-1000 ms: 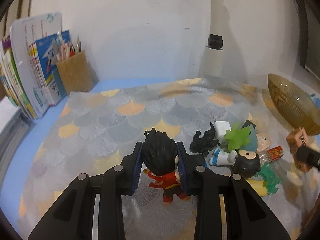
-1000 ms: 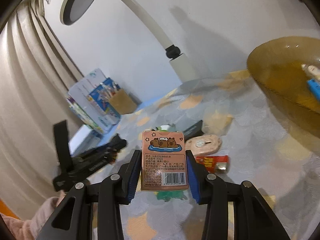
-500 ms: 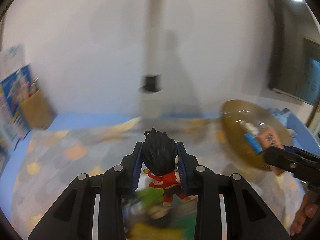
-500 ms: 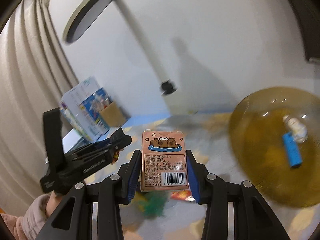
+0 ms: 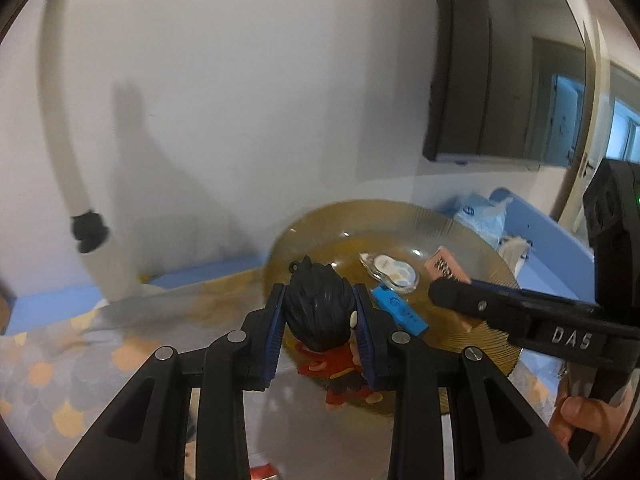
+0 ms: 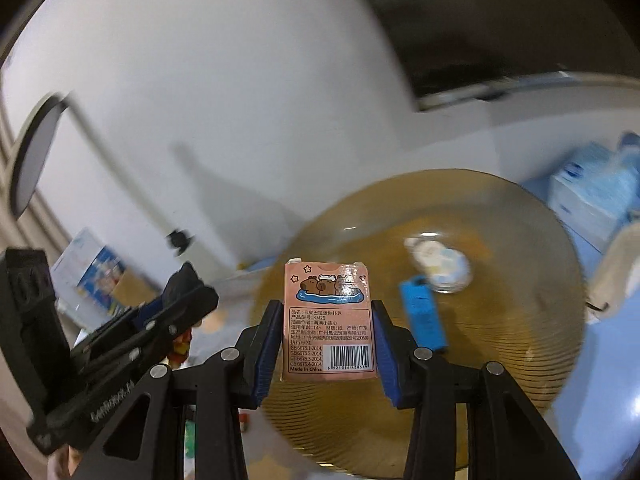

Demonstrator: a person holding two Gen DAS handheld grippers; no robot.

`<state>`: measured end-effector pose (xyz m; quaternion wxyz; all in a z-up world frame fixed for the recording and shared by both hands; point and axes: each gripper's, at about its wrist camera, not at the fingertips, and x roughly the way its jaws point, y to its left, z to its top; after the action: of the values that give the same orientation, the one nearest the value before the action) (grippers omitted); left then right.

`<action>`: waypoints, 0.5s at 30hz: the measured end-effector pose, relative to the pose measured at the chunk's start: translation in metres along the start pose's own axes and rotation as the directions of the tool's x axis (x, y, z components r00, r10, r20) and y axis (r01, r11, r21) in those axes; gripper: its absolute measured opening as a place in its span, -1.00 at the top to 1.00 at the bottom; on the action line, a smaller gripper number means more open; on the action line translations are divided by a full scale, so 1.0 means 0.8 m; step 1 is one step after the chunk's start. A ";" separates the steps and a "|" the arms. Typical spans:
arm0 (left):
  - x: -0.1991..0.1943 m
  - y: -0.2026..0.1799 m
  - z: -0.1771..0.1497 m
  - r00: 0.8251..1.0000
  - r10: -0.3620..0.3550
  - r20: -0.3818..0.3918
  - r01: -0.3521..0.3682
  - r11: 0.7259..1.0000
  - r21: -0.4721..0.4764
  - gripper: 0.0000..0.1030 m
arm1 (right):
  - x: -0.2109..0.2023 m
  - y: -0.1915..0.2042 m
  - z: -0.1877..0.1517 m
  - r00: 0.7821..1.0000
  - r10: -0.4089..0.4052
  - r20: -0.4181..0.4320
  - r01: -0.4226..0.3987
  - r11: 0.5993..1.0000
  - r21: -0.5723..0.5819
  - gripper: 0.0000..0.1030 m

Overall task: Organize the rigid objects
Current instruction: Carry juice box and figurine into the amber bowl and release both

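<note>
The left gripper point(image 5: 320, 320) was pinching a spiky-haired figurine point(image 5: 322, 316) by its head, feet dangling over the near rim of the amber bowl point(image 5: 340, 220). The right gripper point(image 6: 326, 332) clamped a pink card box point(image 6: 329, 320) upright, already out above the bowl's middle. Inside lay a blue stick point(image 6: 424, 316) and a pale round charm point(image 6: 440, 266). From where I stood, the sensible way was to carry each piece past the rim, lower it close to the ribbed floor on a bare patch beside those two, and let go one hand at a time so the claws did not knock together.
</note>
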<state>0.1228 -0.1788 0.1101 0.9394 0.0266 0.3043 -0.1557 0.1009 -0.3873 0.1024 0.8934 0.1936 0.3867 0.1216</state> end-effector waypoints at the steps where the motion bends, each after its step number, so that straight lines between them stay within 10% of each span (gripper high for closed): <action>1: 0.005 -0.003 0.000 1.000 -0.005 -0.005 0.005 1.000 0.001 0.44 | -0.001 -0.009 0.001 1.000 -0.009 0.002 0.009 1.000 0.018 0.18; 15: 0.034 -0.026 -0.012 0.994 -0.095 -0.061 0.097 0.995 0.032 0.42 | -0.004 -0.045 0.004 0.999 -0.048 -0.004 0.049 0.998 0.048 0.18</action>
<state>0.1320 -0.2048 0.0876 0.9208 0.0327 0.3302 -0.2051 0.1039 -0.4217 0.0908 0.8907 0.2053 0.3953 0.0908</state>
